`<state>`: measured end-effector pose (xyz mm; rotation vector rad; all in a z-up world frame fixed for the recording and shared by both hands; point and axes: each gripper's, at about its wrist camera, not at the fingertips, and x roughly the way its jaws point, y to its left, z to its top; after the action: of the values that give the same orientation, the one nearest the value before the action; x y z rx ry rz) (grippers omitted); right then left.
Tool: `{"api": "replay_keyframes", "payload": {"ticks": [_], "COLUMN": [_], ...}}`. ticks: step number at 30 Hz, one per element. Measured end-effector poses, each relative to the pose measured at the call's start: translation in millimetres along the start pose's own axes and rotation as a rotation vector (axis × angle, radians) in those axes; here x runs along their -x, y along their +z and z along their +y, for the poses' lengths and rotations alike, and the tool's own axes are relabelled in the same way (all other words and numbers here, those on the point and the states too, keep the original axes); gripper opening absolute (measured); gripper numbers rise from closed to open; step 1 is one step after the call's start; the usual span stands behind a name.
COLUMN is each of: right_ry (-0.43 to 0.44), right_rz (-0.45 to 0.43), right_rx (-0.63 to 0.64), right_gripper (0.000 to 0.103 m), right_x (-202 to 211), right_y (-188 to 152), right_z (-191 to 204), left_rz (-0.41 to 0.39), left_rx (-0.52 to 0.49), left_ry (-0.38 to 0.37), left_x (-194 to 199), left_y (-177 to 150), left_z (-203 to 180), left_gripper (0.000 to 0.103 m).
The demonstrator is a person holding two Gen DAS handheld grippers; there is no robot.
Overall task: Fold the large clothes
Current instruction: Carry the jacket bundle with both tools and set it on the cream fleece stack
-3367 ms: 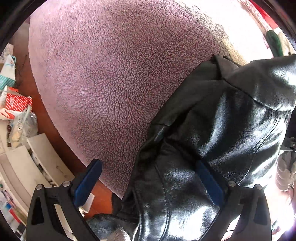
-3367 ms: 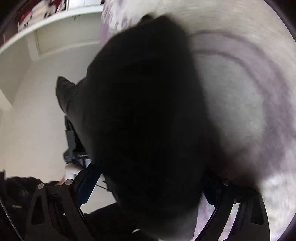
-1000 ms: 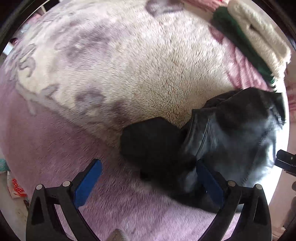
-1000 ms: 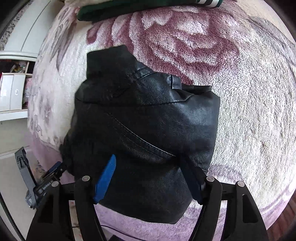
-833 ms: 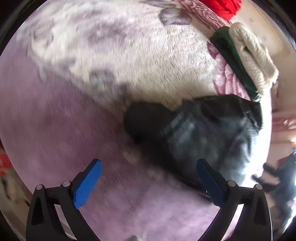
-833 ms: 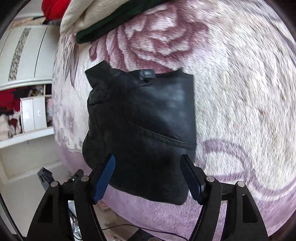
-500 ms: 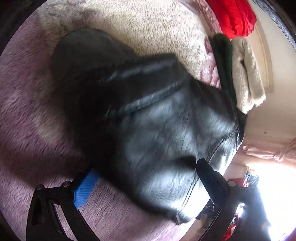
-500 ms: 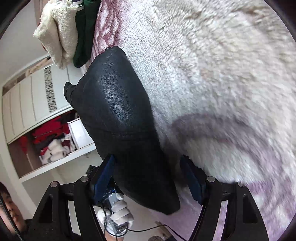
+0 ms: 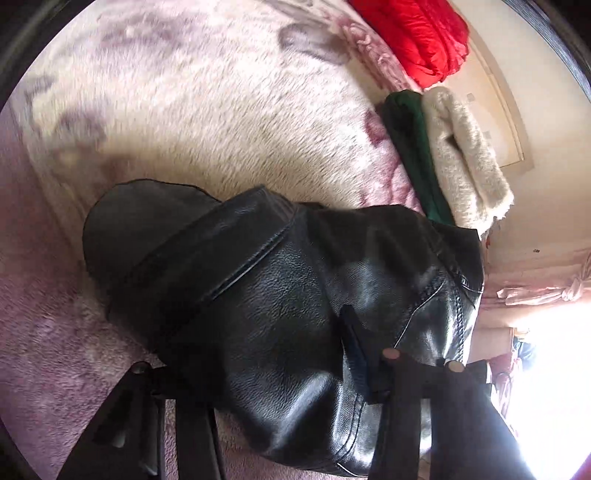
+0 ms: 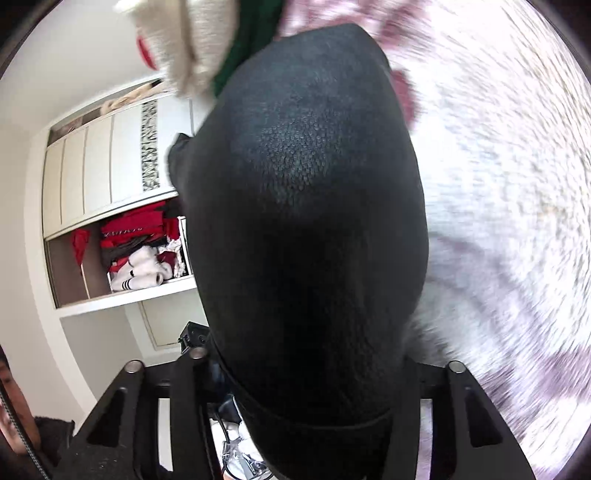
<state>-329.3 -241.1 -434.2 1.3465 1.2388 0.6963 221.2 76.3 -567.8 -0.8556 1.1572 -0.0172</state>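
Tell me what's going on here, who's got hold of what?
A person is working a black leather jacket lying bunched on a fleecy floral blanket. Both handheld grippers are at the jacket with leather between their fingers: the left gripper from one side, the right gripper from the other, and both sets of jaws are closing. Beyond the jacket sit a folded cream knit on a green garment, and a red bundle.

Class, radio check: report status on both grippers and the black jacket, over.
Left gripper closing, jacket between its fingers. Right gripper closing around the jacket's other end. Jacket bunched on the fleece blanket. Folded green and cream clothes lie just beyond it.
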Motion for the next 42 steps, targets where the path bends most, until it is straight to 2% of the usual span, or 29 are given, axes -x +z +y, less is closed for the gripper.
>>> {"api": "replay_keyframes", "payload": {"ticks": [8, 14, 17, 21, 24, 27, 31, 34, 36, 38, 39, 42], "right_ry": [0.067, 0.099, 0.109, 0.128, 0.134, 0.139, 0.149, 0.12, 0.065, 0.042, 0.046, -0.037], "right_rz": [0.012, 0.02, 0.016, 0.002, -0.011, -0.016, -0.021, -0.019, -0.031, -0.032, -0.029, -0.01], "right_rx": [0.048, 0.122, 0.173, 0.228, 0.258, 0.285, 0.266, 0.205, 0.135, 0.09, 0.07, 0.041], "right_gripper": [0.047, 0.046, 0.046, 0.046, 0.046, 0.046, 0.046, 0.046, 0.046, 0.047, 0.049, 0.063], "right_x": [21.3, 47.6, 64.0, 91.2, 108.3, 106.9, 101.3, 88.5, 79.6, 78.8, 80.0, 84.8], "right_y": [3.3, 39.2, 71.8, 134.3, 191.3, 252.2, 343.0, 399.7, 427.9, 443.4, 449.5, 459.9], "right_z": [68.6, 155.6, 206.5, 268.5, 304.1, 333.1, 325.6, 287.4, 252.1, 222.6, 215.2, 219.2], "left_rz": [-0.062, -0.127, -0.16, -0.203, -0.223, -0.248, -0.244, -0.199, -0.141, -0.081, -0.064, -0.036], "left_rx": [-0.049, -0.111, -0.135, -0.164, -0.181, -0.211, -0.243, -0.254, -0.242, -0.247, -0.268, -0.34], "left_ry": [-0.04, -0.08, -0.114, -0.162, -0.2, -0.224, -0.237, -0.204, -0.172, -0.166, -0.171, -0.159], "left_x": [54.6, 91.0, 100.0, 94.5, 75.6, 46.0, -11.7, -74.7, -110.8, -139.1, -144.3, -137.0], "left_y": [21.4, 58.1, 84.8, 123.5, 159.3, 199.5, 243.3, 270.6, 276.6, 279.0, 277.1, 274.7], "left_z": [-37.5, -108.2, -152.0, -211.9, -252.4, -279.6, -292.7, -285.0, -273.8, -263.3, -263.0, -274.0], "left_gripper": [0.041, 0.041, 0.041, 0.041, 0.041, 0.041, 0.041, 0.041, 0.042, 0.044, 0.048, 0.048]}}
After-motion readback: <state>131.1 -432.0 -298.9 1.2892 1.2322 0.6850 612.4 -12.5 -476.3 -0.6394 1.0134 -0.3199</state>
